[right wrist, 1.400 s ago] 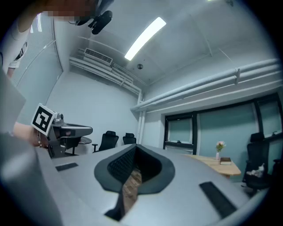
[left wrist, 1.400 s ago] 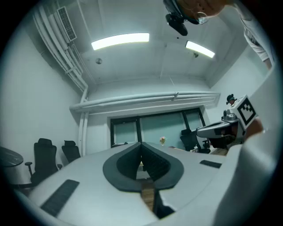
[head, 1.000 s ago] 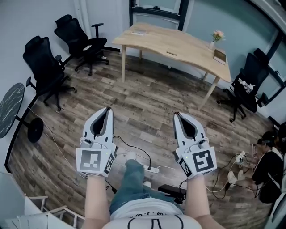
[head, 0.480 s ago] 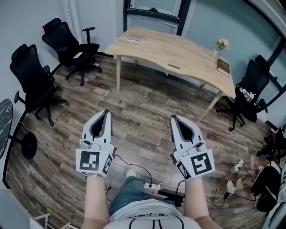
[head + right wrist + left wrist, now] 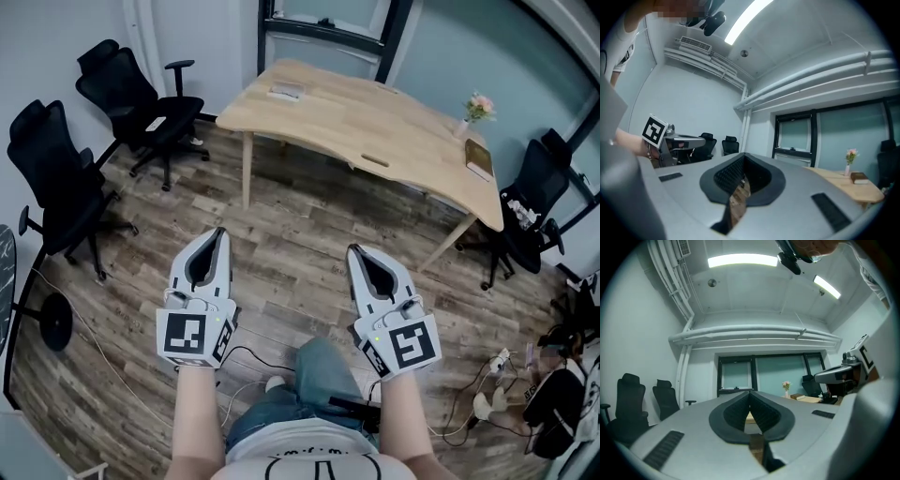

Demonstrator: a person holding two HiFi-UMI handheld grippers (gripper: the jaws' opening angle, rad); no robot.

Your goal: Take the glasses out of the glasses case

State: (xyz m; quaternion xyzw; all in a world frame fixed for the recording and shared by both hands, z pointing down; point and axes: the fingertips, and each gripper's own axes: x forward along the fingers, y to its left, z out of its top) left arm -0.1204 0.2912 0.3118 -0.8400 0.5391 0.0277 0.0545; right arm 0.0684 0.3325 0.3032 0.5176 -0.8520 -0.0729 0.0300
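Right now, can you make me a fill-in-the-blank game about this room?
The left gripper and the right gripper both have their jaws ____. The table is made of ____. The vase on it holds pink ____. The two office chairs by the wall are coloured ____.
Missing words: shut; wood; flowers; black.

Office rm: wood desk [image 5: 366, 112] far ctr, black swivel chairs [image 5: 131, 94] far left & right, plank floor [image 5: 291, 244].

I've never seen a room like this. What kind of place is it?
Probably an office or meeting room: a big wooden table, black office chairs nearby, and a dark-framed glass wall.
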